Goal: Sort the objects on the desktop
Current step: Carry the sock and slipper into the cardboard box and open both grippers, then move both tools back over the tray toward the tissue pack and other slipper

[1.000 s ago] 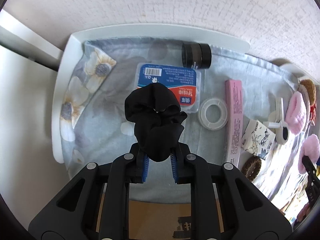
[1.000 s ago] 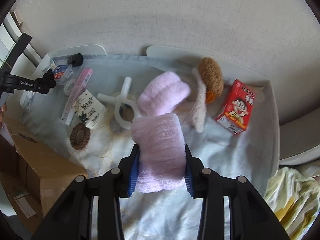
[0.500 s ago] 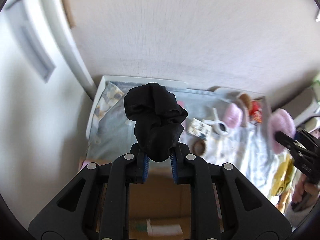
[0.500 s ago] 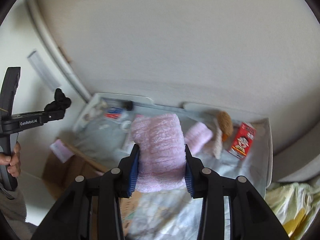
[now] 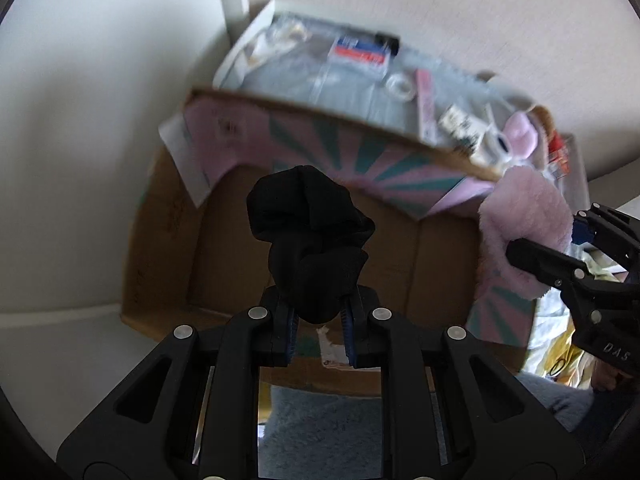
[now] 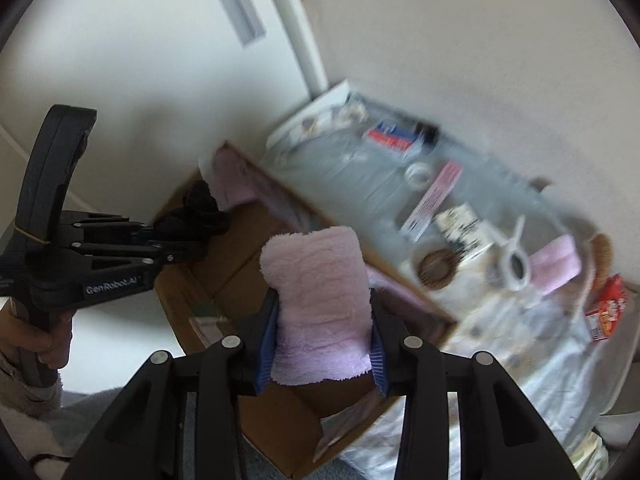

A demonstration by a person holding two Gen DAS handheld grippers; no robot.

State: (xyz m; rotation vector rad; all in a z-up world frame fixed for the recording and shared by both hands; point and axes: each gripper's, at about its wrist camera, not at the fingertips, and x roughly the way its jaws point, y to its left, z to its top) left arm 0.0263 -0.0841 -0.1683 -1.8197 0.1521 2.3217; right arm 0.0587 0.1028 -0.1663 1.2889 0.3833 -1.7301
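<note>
1. Carrying a black scrunchie point(image 5: 308, 240) in the left gripper point(image 5: 319, 322) — pads pinching its lower folds hard, pressed nearly together, the rest bunching up above the fingertips so nothing drags.
2. Clamping a pink fluffy cloth point(image 6: 320, 304) in the right gripper point(image 6: 322, 344) — jaws partly spread around the thick roll, blue pads pressing into both sides, pile bulging out above and below.
3. Hanging both soft items over the open cardboard box point(image 5: 400, 248) beside the surface point(image 6: 360, 176), apparently as the bin for fabric things; the scrunchie above the box's bare brown floor, the cloth nearer the flap with the pink-and-teal print point(image 5: 360, 152).
4. Pointing both grippers steeply downward, probably so a release would drop each piece straight in.
5. Leaving the hard items on the cloth-covered surface: a blue-and-red packet point(image 6: 394, 136), a tape roll point(image 6: 418, 172), a long pink box point(image 6: 434, 196), a brown hair tie point(image 6: 436, 268), a red carton point(image 6: 606, 308) — likely for another group.
6. Judging the next step: opening each gripper over the box, taking care the fluffy pile is not clinging to the pads.
</note>
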